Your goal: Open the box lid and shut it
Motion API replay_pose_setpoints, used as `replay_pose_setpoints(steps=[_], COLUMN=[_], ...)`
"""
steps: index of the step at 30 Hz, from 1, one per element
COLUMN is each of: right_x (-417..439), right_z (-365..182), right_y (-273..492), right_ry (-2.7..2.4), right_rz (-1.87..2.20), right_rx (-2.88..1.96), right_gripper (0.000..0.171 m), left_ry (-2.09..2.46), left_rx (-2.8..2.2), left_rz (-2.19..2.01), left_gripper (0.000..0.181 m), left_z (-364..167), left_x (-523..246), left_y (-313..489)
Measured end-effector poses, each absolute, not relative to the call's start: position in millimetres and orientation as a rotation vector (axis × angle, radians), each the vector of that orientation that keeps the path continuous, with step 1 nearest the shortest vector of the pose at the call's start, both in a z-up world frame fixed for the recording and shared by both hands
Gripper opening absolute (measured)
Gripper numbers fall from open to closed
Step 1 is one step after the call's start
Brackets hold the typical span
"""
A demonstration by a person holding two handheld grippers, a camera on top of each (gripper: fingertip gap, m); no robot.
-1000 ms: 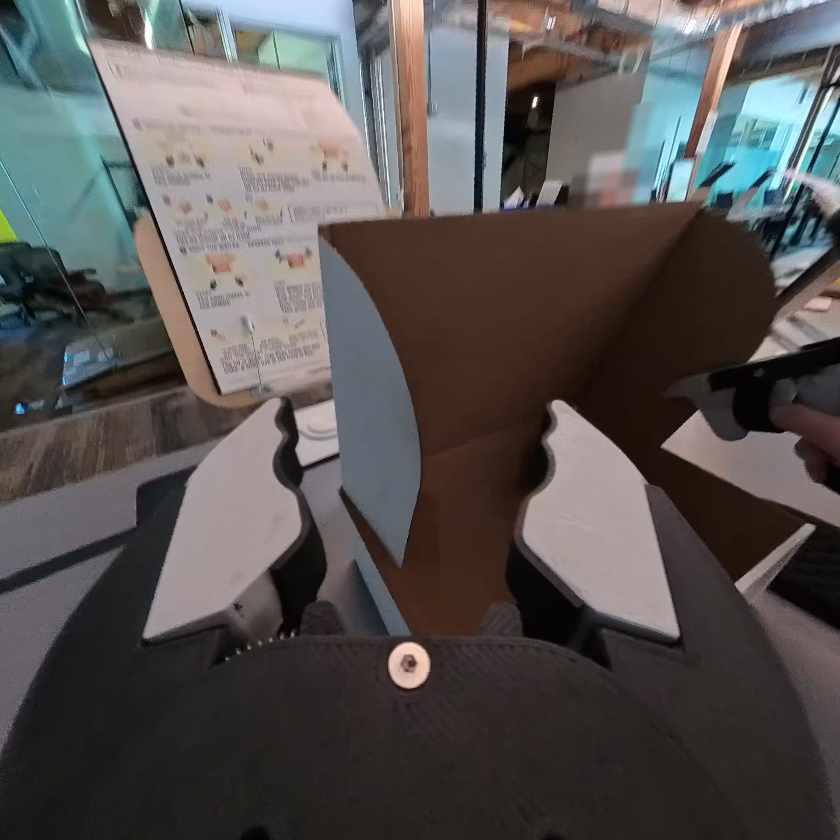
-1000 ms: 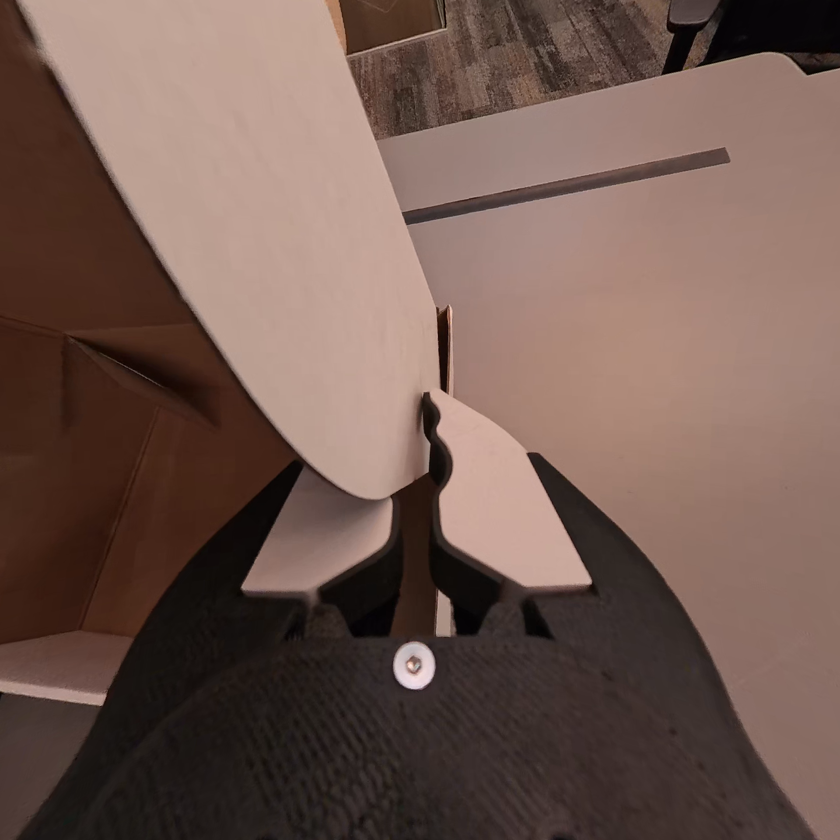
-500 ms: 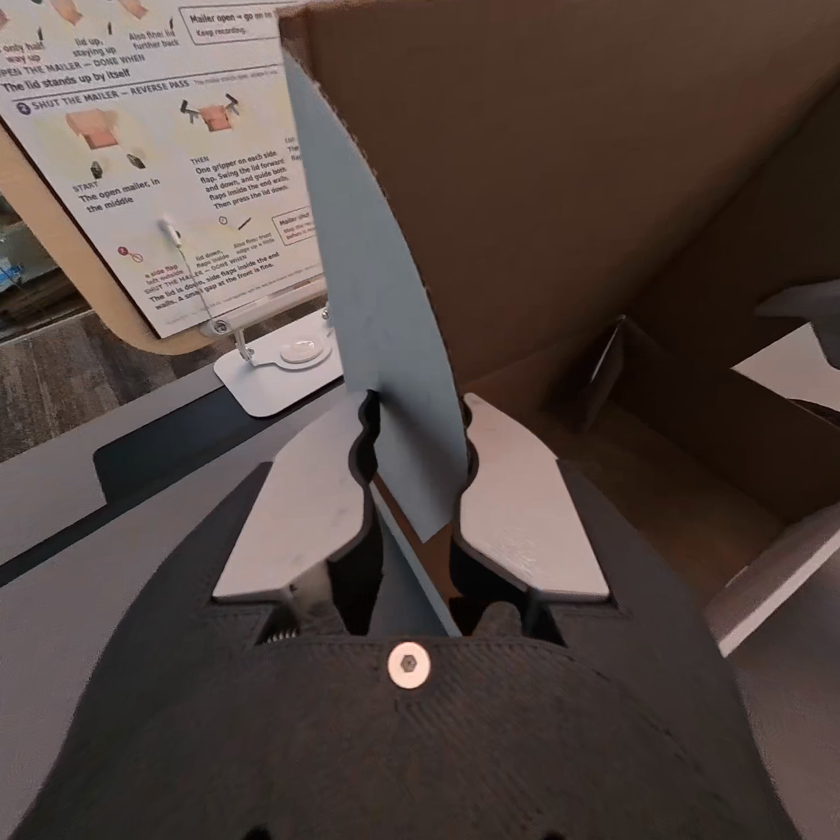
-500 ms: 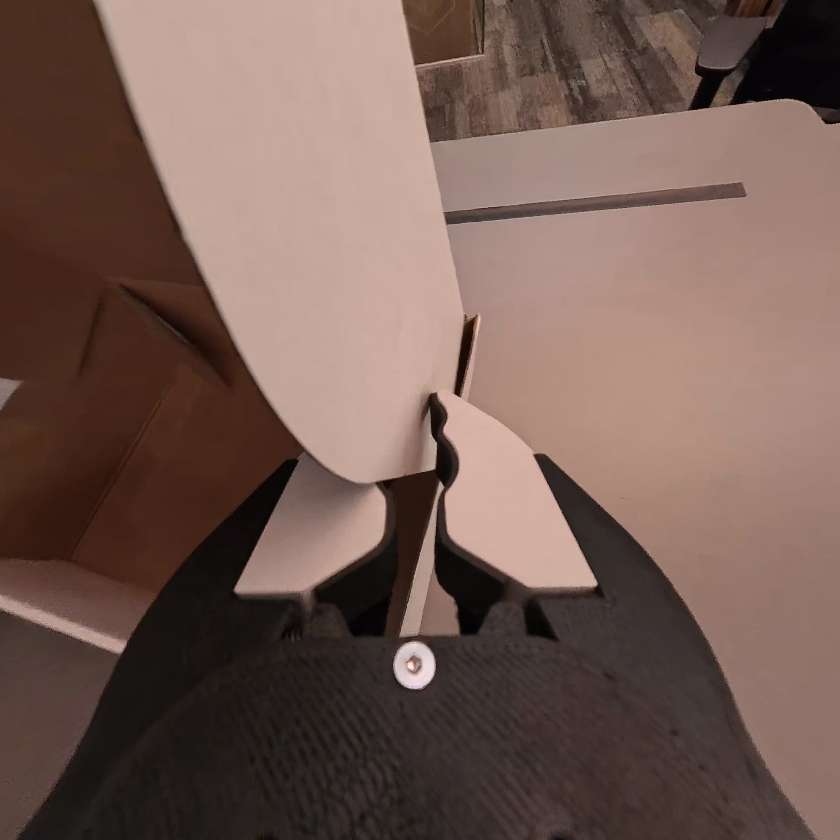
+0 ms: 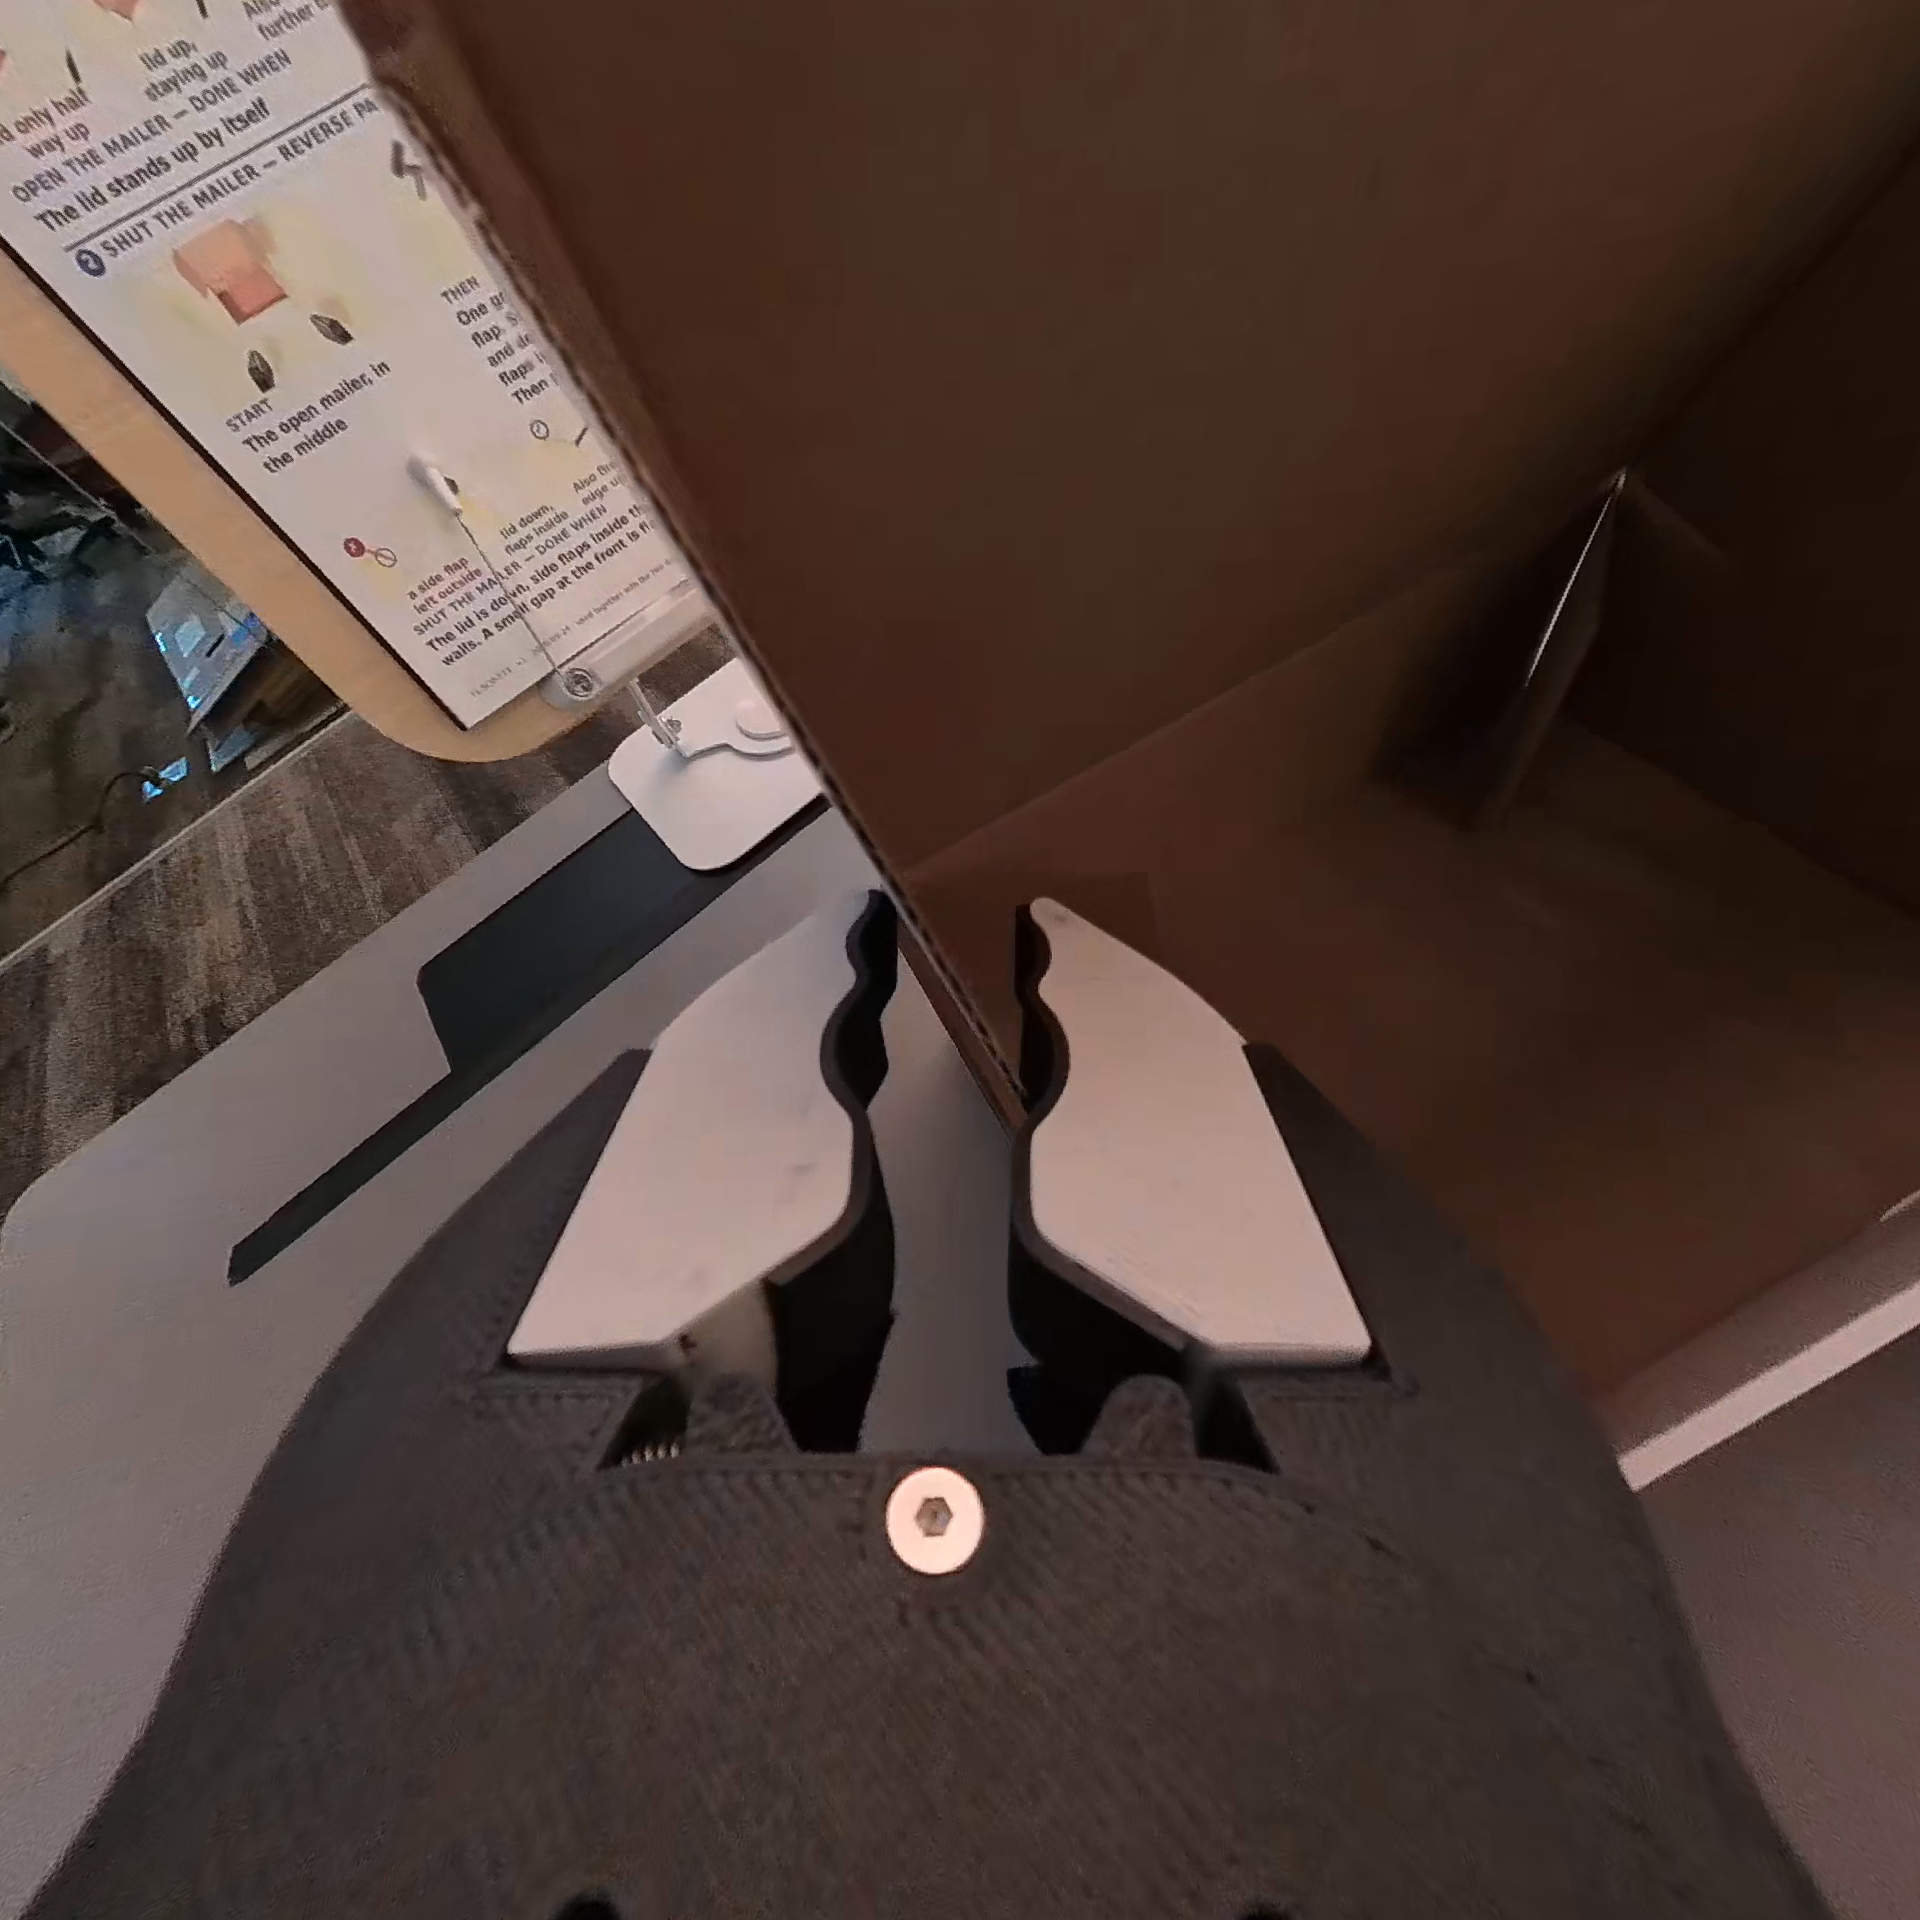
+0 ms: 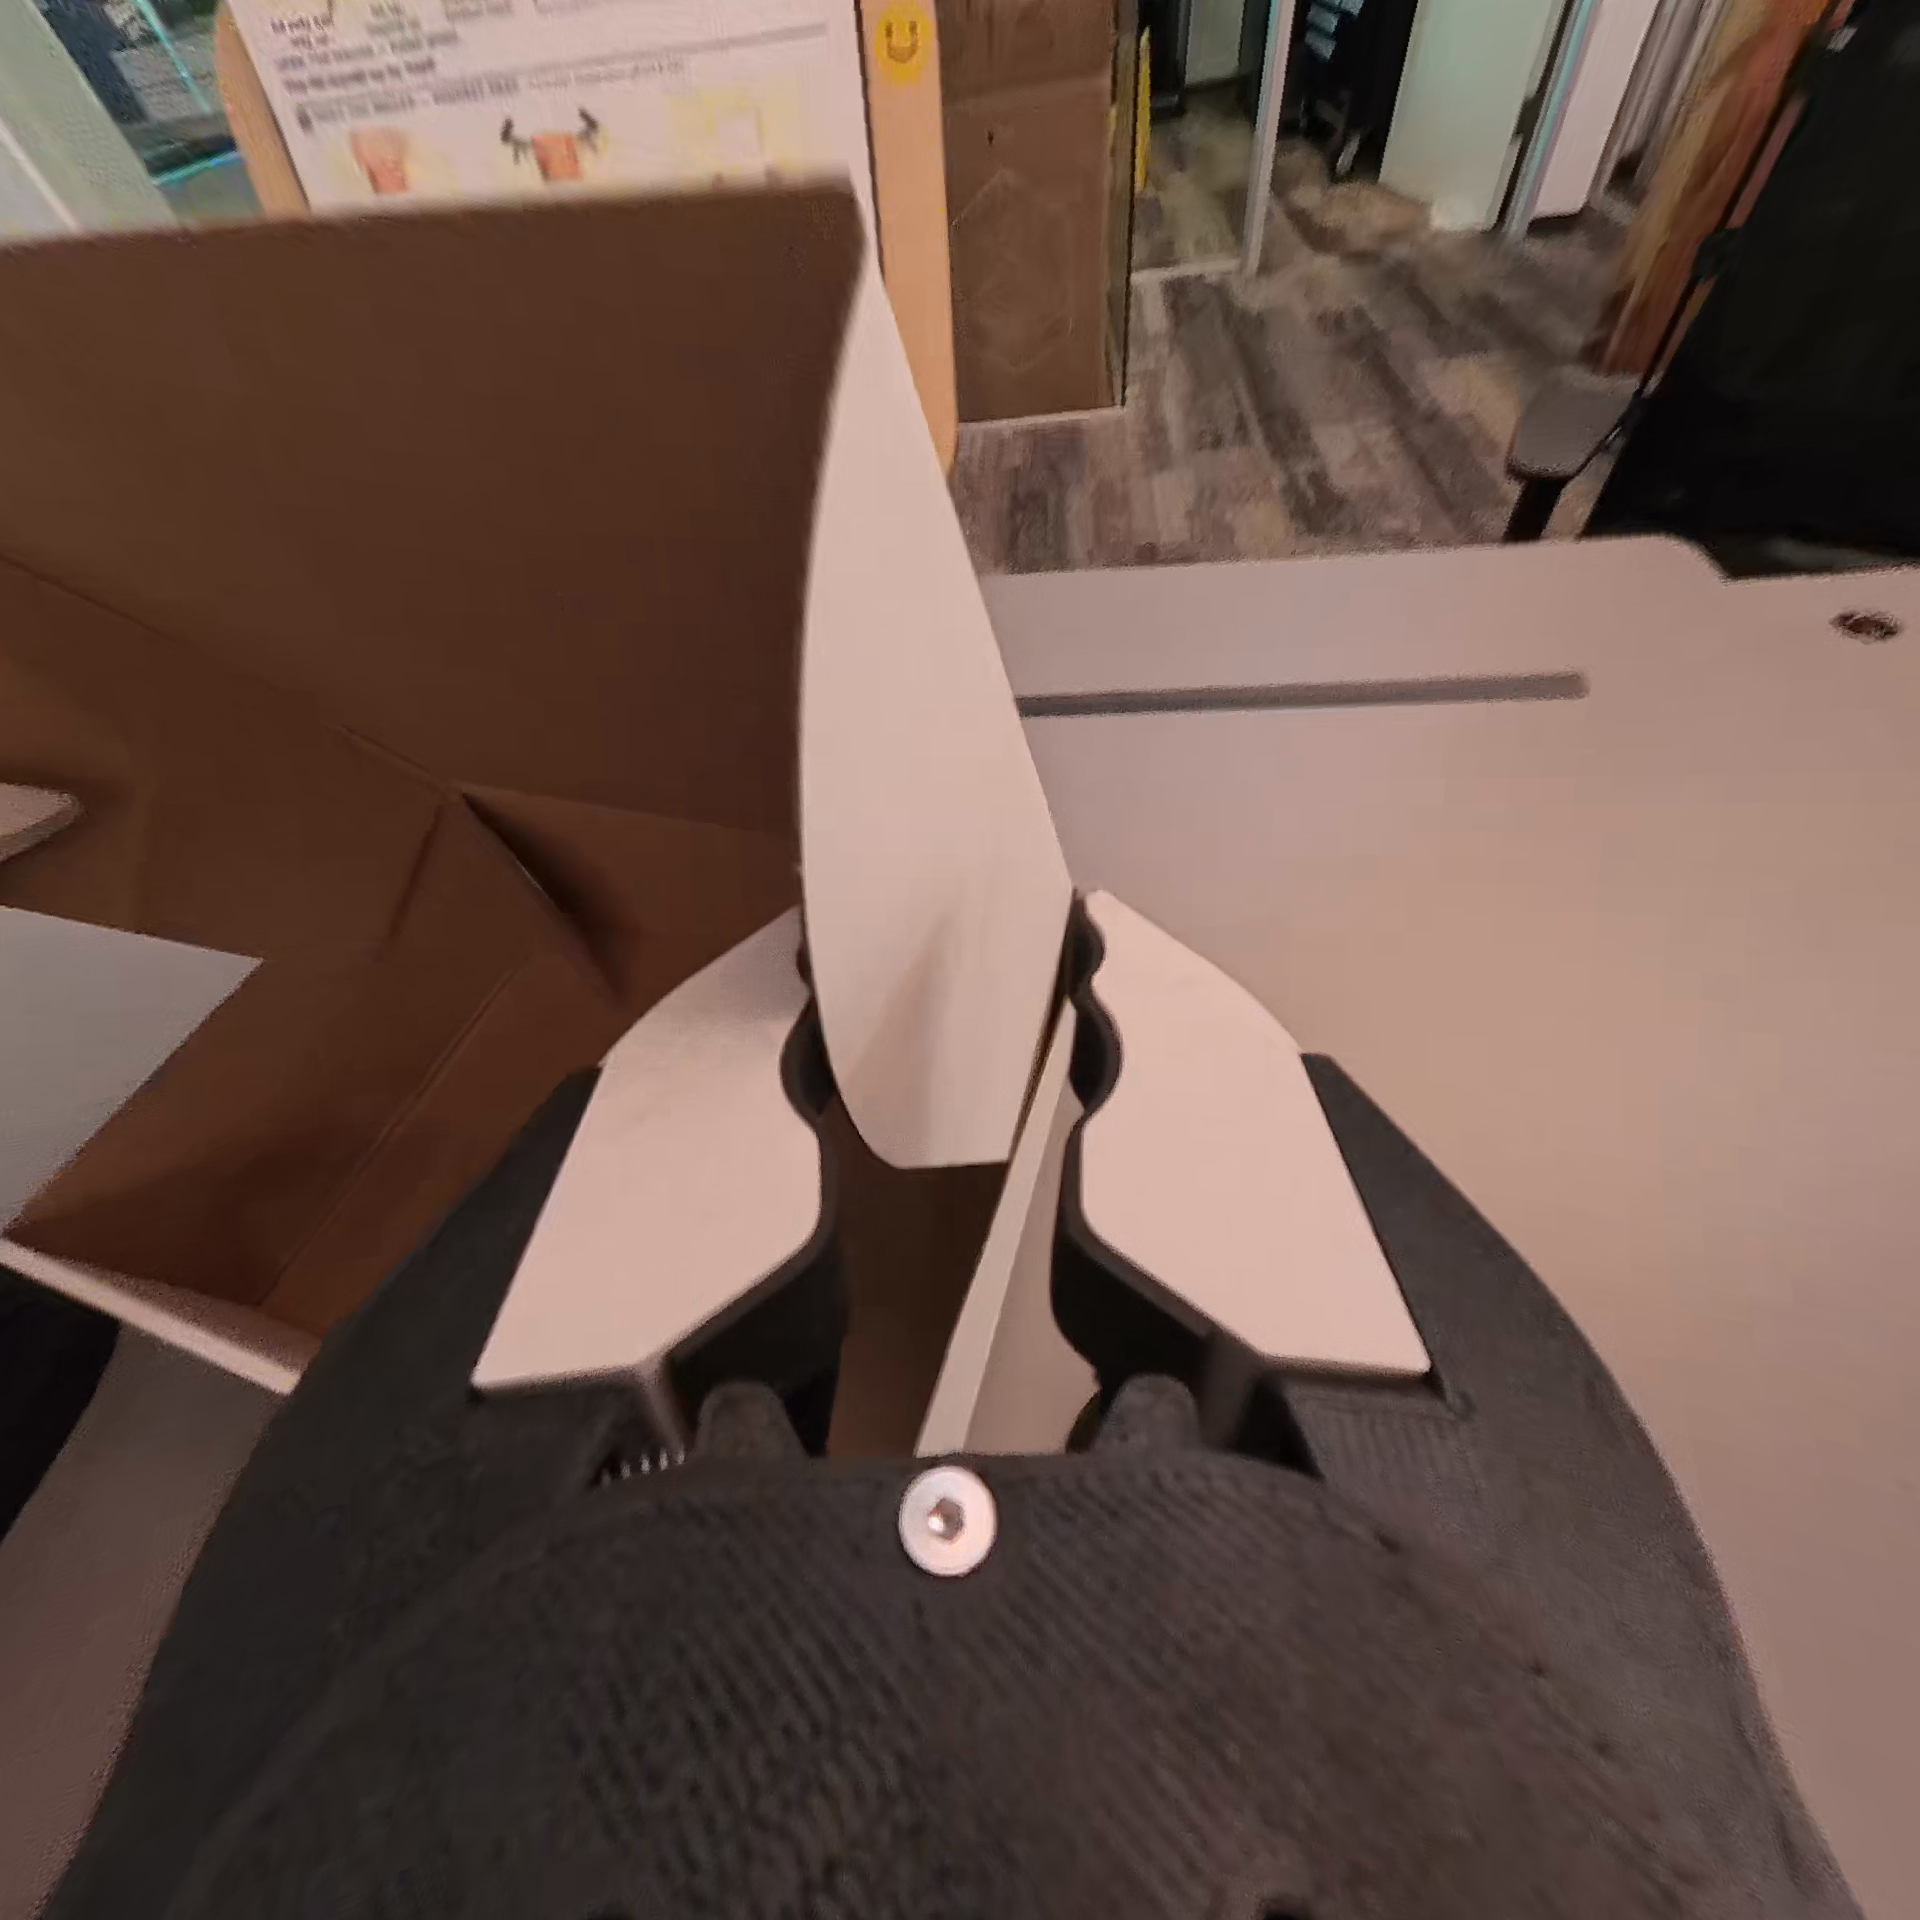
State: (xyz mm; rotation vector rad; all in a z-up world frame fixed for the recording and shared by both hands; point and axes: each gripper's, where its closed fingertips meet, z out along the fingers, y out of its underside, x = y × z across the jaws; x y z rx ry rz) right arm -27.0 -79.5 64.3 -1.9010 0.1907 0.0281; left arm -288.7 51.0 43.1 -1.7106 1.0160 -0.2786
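Observation:
The box is a cardboard mailer, white outside and brown inside. Its lid [image 5: 1143, 416] leans forward over the open base [image 5: 1558, 1039]. My left gripper [image 5: 951, 925] is shut on the lid's left side flap [image 5: 717, 623], which I see edge-on running between the fingers. In the right wrist view the lid [image 6: 416, 468] stands up, and its white right side flap [image 6: 914, 727] hangs down between the fingers of my right gripper [image 6: 940, 925]. The jaws stand apart around the flap, just above the box's right wall [image 6: 987, 1299].
The box sits on a pale grey table [image 6: 1455, 935]. An instruction board [image 5: 312, 364] on a white stand base [image 5: 717, 800] is behind the box at the left. A brown carton [image 6: 1029, 260] and a chair [image 6: 1558, 436] stand on the floor beyond the table.
My left gripper went from wide open to shut on the left flap, and the lid has tipped forward. My right gripper's fingers have spread apart from their grip on the right flap.

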Motion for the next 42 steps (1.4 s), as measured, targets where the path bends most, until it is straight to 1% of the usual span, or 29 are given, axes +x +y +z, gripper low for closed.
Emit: replay_pose_setpoints(steps=[1,5,8,10,11,12,14,16,17,20,25,27,29,31,32,33,42], right_x=[-27,-28,-46,-89,-120,-153,-203,-234,-235,-225,-222,-225,-229,-226,-224,-222,-206], right_z=[69,76,114,140,145,139,109,75,61,17,-37,-50,-60,-71,-75,-78,-74], right_y=[-80,-86,-108,-126,-129,-125,-100,-64,-42,24,76,84,88,93,94,95,107], right_ry=[0.182,0.154,0.017,-0.217,-0.359,-0.501,-0.670,-0.800,-0.831,-0.853,-0.966,-0.938,-0.872,-0.836,-0.855,-0.877,-0.776], right_rz=[-0.001,-0.114,-0.371,-0.545,-0.576,-0.542,-0.326,-0.112,-0.075,-0.021,-0.073,-0.026,0.084,0.093,0.072,0.031,-0.094], right_rx=[-1.892,-1.877,-1.641,-1.410,-1.315,-1.288,-1.395,-1.496,-1.532,-1.734,-1.884,-1.921,-1.985,-2.045,-2.061,-2.069,-2.093], right_gripper=[0.044,0.043,0.040,0.018,0.007,0.001,0.002,0.016,0.020,0.025,0.025,0.026,0.030,0.032,0.027,0.007,0.007], left_ry=[1.023,1.043,1.038,1.033,1.032,1.031,1.029,1.030,1.029,1.030,1.037,1.041,1.043,1.043,1.043,1.043,1.036], left_rx=[-1.713,-1.714,-1.722,-1.725,-1.725,-1.725,-1.725,-1.726,-1.727,-1.729,-1.726,-1.723,-1.721,-1.719,-1.719,-1.721,-1.719], left_rz=[-0.270,-0.236,-0.253,-0.259,-0.259,-0.259,-0.254,-0.252,-0.254,-0.254,-0.239,-0.230,-0.224,-0.223,-0.224,-0.223,-0.218], left_gripper=[0.022,0.021,0.020,0.019,0.018,0.018,0.016,0.016,0.015,0.015,0.015,0.015,0.015,0.015,0.015,0.015,0.011], left_z=[42,38,38,38,39,39,39,39,39,39,39,39,38,39,39,39,43], left_x=[-288,-288,-288,-289,-290,-290,-290,-291,-292,-293,-292,-291,-291,-290,-290,-290,-294], left_y=[50,51,52,54,54,55,55,55,55,55,54,54,53,53,53,53,53])
